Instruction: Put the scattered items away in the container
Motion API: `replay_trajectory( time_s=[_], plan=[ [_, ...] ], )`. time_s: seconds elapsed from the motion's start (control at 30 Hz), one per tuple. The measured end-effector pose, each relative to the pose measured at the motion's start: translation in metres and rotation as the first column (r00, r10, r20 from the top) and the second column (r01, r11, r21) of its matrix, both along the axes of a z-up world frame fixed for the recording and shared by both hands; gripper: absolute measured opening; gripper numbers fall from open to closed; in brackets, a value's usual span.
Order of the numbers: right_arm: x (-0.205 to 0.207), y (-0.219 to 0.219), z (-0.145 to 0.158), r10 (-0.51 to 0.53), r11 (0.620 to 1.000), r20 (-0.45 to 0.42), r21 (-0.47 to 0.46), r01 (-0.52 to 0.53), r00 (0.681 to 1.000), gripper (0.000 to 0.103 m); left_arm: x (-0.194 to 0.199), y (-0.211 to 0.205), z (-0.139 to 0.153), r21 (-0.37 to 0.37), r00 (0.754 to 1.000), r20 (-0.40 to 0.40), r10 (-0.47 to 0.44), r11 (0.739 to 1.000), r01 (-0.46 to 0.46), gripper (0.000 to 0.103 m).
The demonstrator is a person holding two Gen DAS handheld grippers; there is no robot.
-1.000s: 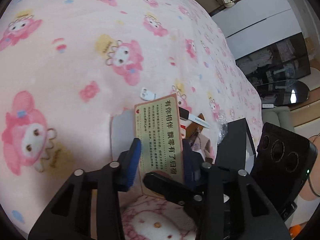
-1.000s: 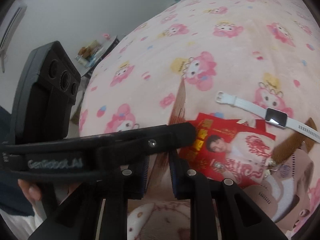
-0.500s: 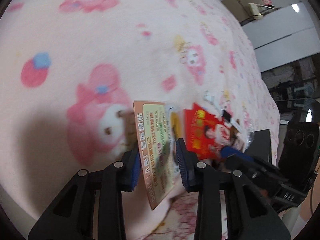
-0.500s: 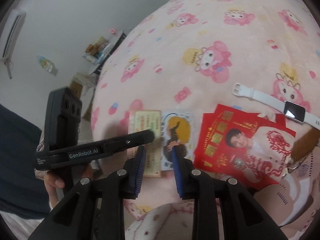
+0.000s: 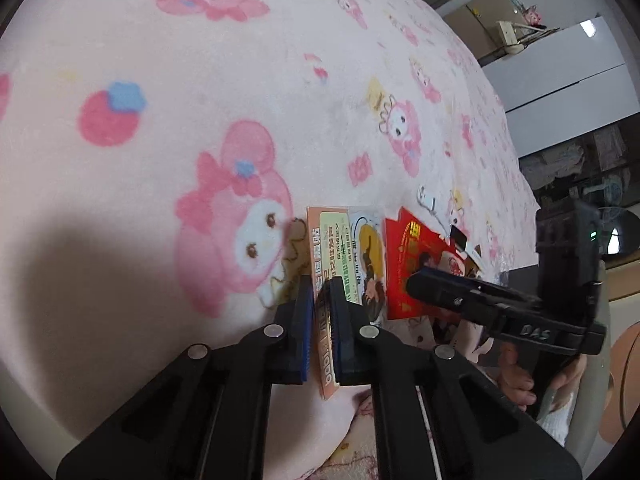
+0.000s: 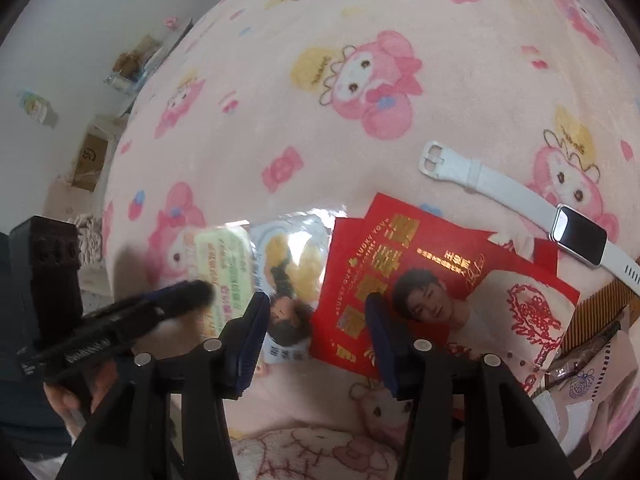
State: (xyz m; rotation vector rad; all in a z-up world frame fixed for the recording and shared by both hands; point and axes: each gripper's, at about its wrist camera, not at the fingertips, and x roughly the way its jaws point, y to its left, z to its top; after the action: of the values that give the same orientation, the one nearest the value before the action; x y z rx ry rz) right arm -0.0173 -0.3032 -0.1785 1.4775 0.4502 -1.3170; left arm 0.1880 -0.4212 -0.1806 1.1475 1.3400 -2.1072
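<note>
So the person is working over a pink cartoon-print blanket [image 5: 160, 80] with both tongs low over a little row of flat paper stuff. The left gripper [image 5: 320, 312] is pinched nearly shut on the near edge of the orange-and-green card [image 5: 326, 240]. Gripping the edge looks like the only way to get hold of something that thin lying on soft fleece.

Just right of that card is a glossy photo card [image 6: 288, 280] in a clear sleeve, partly overlapping it, and right of that, a stack of red envelopes [image 6: 440, 264]. The right gripper [image 6: 312, 340] is spreading wide, nothing between its pads, hovering over the seam where the photo card meets the envelopes. I can't say which one it's going for.

Further right of the card, beyond the envelopes, a white smartwatch [image 6: 576, 236] lies stretched out flat.

No container clearly in sight from either camera, so I'd guess the card gets carried off somewhere out of frame. Most of the tidying looks undone.
</note>
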Motion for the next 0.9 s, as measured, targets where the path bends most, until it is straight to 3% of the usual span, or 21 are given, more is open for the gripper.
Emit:
replay_trajectory(
  time_s=[0.1,0.33,0.4,0.53,0.6,0.7,0.87,0.9],
  plan=[
    [0.003,-0.003,-0.001,0.032,0.999,-0.002,0.013,-0.032,0.999,0.045,0.011,-0.005,0.007,-0.031,1.0,0.029,0.011,0.999,-0.01,0.006],
    [0.025,-0.037,-0.001,0.133,0.991,0.005,0.014,-0.133,0.991,0.049,0.034,-0.018,0.008,0.001,0.999,0.021,0.045,0.999,-0.045,0.009],
    [0.031,-0.049,-0.008,0.169,0.985,0.002,0.039,-0.169,0.986,0.056,0.034,-0.02,0.006,0.02,0.998,0.024,0.054,0.998,-0.055,0.012],
    [0.034,-0.067,-0.033,0.194,0.973,0.062,0.116,-0.2,0.979,0.057,0.026,-0.015,0.004,-0.016,0.997,0.058,0.054,0.998,-0.053,0.015],
    [0.032,-0.065,-0.032,0.188,0.977,0.103,0.078,-0.196,0.977,0.047,0.021,-0.013,0.001,-0.027,0.995,0.077,0.059,0.998,-0.057,0.015],
    [0.03,-0.061,-0.031,0.187,0.98,0.139,0.048,-0.195,0.972,0.04,0.019,-0.013,0.0,-0.032,0.994,0.087,0.064,0.998,-0.061,0.018],
    [0.029,-0.052,-0.021,0.196,0.981,0.211,-0.036,-0.193,0.958,0.026,0.016,-0.01,0.005,-0.031,0.997,0.061,0.04,0.999,-0.038,0.019],
    [0.029,-0.054,-0.016,0.188,0.982,0.215,-0.042,-0.183,0.958,0.025,0.016,-0.009,0.008,-0.026,0.998,0.042,0.036,0.999,-0.035,0.015]
  ],
)
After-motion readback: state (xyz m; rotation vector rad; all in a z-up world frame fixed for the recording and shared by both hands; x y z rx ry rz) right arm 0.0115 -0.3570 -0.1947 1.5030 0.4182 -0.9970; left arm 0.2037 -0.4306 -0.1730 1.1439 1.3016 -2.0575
